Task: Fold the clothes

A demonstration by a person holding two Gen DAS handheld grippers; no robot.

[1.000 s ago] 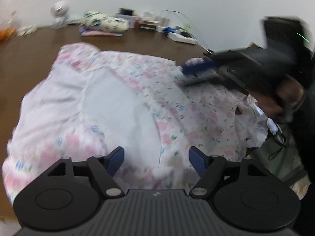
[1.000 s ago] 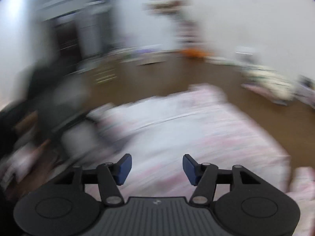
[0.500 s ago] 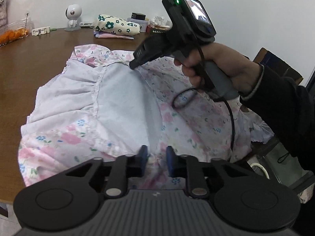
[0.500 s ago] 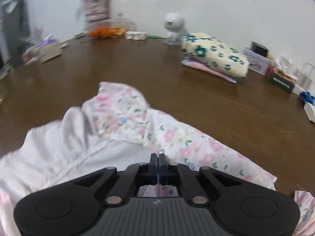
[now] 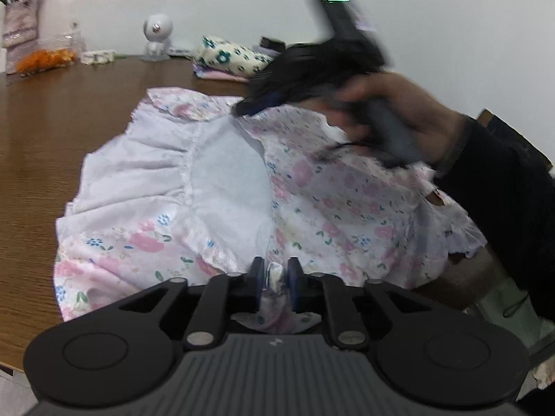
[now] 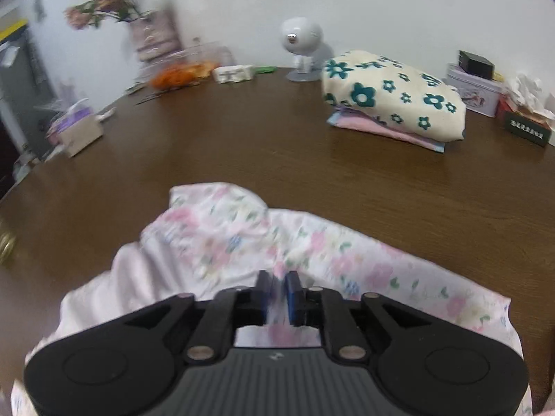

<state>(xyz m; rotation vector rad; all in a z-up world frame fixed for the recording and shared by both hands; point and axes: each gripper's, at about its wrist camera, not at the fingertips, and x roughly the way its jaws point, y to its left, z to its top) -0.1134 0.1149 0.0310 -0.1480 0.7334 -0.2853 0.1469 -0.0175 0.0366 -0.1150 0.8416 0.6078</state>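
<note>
A pink floral garment (image 5: 312, 204) with a white lining lies spread on the brown table (image 5: 69, 121). My left gripper (image 5: 274, 279) is shut on a bunched fold at the garment's near edge. My right gripper (image 6: 276, 293) is shut on the far edge of the same floral garment (image 6: 225, 239). In the left wrist view the right gripper (image 5: 255, 105) shows blurred, held by a hand (image 5: 392, 104) in a dark sleeve, its tips at the garment's far edge.
Folded clothes (image 6: 392, 97), cream with teal flowers on pink, lie at the back right of the table (image 6: 277, 145). A small white camera figure (image 6: 300, 46), an orange bag (image 6: 177, 72), tissue boxes (image 6: 74, 128) and tins (image 6: 475, 86) line the far edge.
The left gripper has stayed shut on the near fold. The right gripper, holding the far edge, has lifted and moved with the cloth; its hand is now blurred with motion.
</note>
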